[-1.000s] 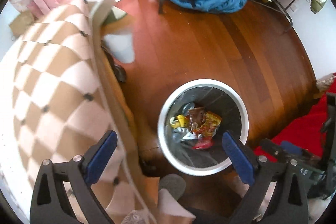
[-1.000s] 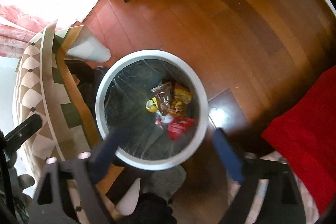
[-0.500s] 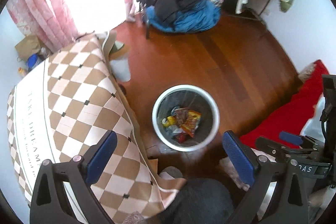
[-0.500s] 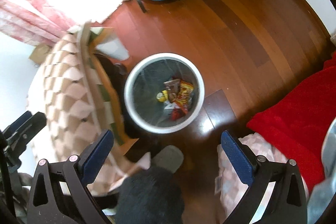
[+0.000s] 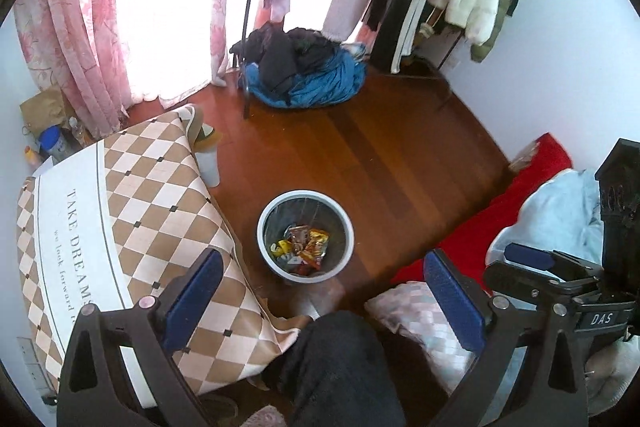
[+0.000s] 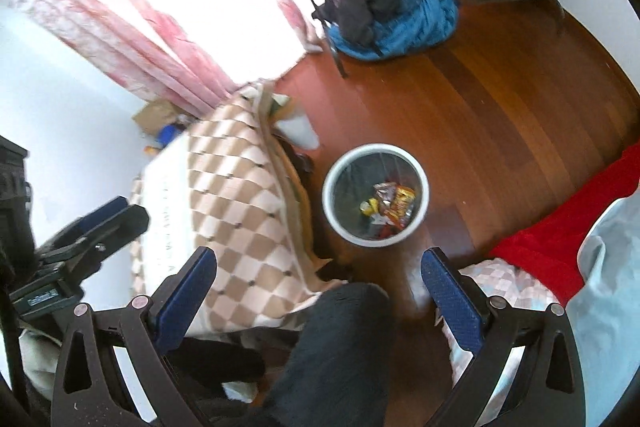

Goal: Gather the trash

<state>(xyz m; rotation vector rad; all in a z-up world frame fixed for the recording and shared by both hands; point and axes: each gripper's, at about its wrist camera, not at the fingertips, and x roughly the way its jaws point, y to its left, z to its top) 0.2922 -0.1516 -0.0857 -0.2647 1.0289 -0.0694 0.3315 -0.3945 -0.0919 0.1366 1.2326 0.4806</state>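
A white-rimmed trash bin (image 5: 348, 227) (image 6: 332, 171) stands on the wooden floor beside a checkered table. Several snack wrappers (image 5: 306, 245) (image 6: 390, 207) lie at its bottom: yellow, orange, red and brown. My left gripper (image 5: 322, 273) hangs open high above the floor with nothing between its blue pads, and the bin shows just beyond them. My right gripper (image 6: 316, 269) is open and empty too, with the bin ahead of it. Each gripper shows at the edge of the other's view.
A table under a brown-and-cream checkered cloth (image 5: 132, 211) fills the left. A person's dark-trousered leg (image 5: 340, 367) is below the grippers. Red bedding (image 5: 492, 211) lies right. A blue and black clothes pile (image 5: 308, 75), a clothes rack and pink curtains (image 5: 80, 39) stand at the back.
Both grippers have risen well away from the bin, which now looks much smaller. The room's back wall, curtains and clothes rack have come into view. Both stay open.
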